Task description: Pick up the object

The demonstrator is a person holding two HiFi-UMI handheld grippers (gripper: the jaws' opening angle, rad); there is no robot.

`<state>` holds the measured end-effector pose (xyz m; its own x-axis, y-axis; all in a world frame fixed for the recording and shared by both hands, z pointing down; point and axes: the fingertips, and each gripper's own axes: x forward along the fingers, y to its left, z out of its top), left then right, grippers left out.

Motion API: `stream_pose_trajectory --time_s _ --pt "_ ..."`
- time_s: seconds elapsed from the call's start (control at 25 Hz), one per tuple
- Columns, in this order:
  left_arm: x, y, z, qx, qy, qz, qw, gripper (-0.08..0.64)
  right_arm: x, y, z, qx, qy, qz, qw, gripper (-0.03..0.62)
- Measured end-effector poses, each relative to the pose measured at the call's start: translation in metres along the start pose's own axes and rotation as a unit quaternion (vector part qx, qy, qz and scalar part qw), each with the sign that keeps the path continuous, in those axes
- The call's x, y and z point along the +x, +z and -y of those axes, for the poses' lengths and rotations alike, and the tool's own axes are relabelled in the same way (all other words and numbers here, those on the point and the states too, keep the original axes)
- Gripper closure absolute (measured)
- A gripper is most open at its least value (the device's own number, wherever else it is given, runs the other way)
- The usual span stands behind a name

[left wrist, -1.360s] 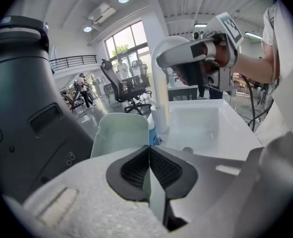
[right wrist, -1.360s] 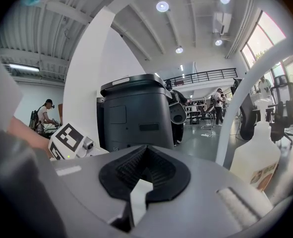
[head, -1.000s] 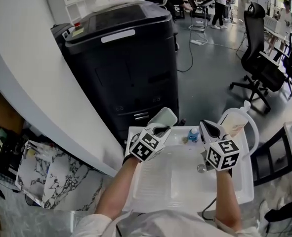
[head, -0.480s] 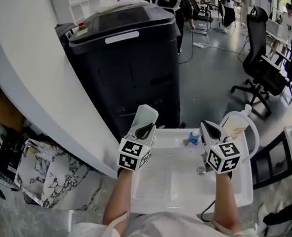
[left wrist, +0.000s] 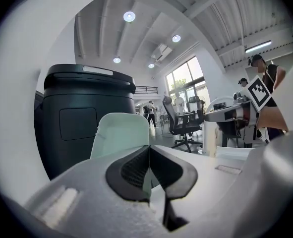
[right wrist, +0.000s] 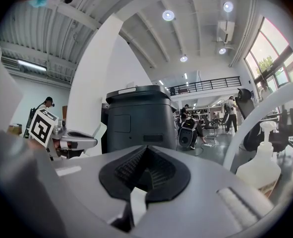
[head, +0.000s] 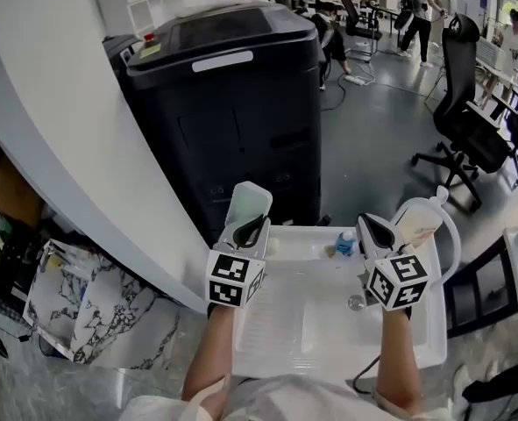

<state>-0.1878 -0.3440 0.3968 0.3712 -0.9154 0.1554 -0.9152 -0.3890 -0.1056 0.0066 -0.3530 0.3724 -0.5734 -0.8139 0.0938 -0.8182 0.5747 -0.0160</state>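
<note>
Head view: at left, the left gripper (head: 250, 229) pinches the lower edge of a pale green tray (head: 248, 202), which stands upright just beyond its jaws, above the white worktop (head: 329, 323). A firm, steady pinch should stop it slipping. At right, the right gripper (head: 374, 232) hovers closed and empty.

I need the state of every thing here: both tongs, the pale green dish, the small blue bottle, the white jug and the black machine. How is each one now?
Left tongs: shut on the dish.
Pale green dish: gripped by one edge, in the air.
Right tongs: shut, empty.
Blue bottle: in the white tray, untouched.
White jug: upright, untouched.
Black machine: top closed.
</note>
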Motion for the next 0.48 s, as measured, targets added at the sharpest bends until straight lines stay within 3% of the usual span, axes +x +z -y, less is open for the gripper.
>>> stream_pose_trajectory --time_s 0.48 --pt "-0.0019 -0.0019 -0.0035 -0.009 0.003 0.001 1.0000 0.549 0.0028 -0.0007 -0.0056 0.005 0.004 0.001 1.000 0.591"
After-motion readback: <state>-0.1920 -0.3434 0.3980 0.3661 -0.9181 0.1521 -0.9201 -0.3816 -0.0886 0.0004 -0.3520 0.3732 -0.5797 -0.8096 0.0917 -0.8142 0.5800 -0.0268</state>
